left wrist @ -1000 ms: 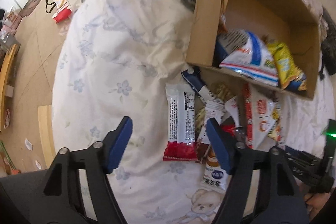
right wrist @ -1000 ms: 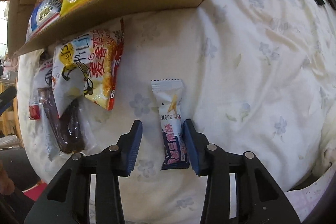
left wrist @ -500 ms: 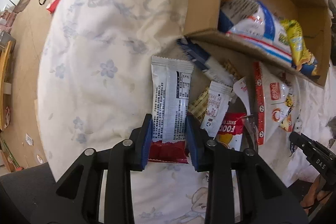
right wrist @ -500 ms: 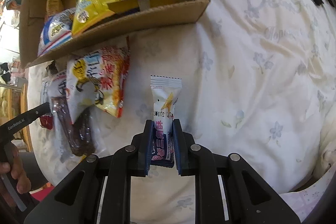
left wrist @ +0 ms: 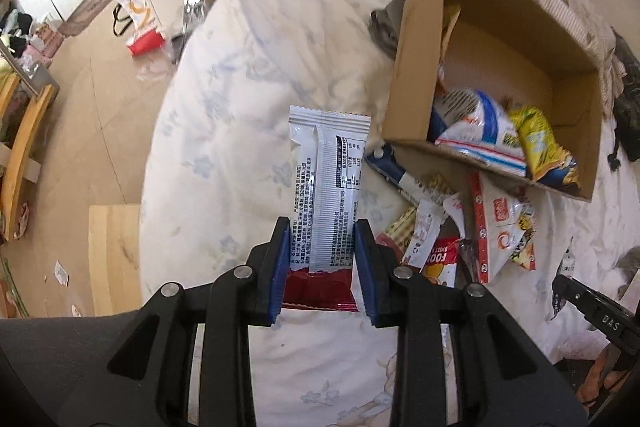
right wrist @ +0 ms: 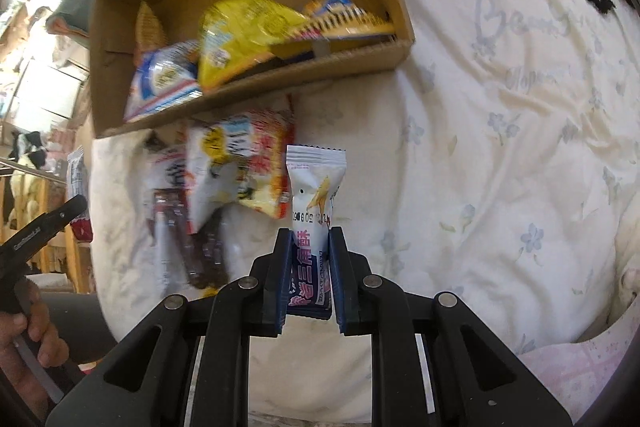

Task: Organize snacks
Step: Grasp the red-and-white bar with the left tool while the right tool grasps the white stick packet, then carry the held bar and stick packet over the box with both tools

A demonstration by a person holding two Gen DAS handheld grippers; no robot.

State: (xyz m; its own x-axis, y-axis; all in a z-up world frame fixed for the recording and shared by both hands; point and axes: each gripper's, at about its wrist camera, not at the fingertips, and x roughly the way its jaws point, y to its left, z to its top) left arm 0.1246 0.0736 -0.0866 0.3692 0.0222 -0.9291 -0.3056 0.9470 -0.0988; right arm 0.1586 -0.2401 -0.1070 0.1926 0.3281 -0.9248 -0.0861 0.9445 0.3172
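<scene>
In the left wrist view, the left gripper (left wrist: 322, 267) has its fingers clamped on the red end of a white snack packet (left wrist: 326, 187), raised off the bed (left wrist: 224, 131), likely bound for the cardboard box (left wrist: 416, 67) beside the loose snack pile (left wrist: 472, 231). A kitchen floor (left wrist: 92, 99) lies beyond.

In the right wrist view, the right gripper (right wrist: 309, 275) pinches a small purple-ended packet (right wrist: 314, 207) just below the box (right wrist: 360, 61), above a floral bedspread (right wrist: 500, 147).

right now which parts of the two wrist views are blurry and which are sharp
Right wrist view: the cardboard box and loose snacks below it are smeared by motion, while the small white packet in the right gripper stays sharp. Left wrist view: mostly crisp, the white and red packet print legible; edges bend from fisheye.
</scene>
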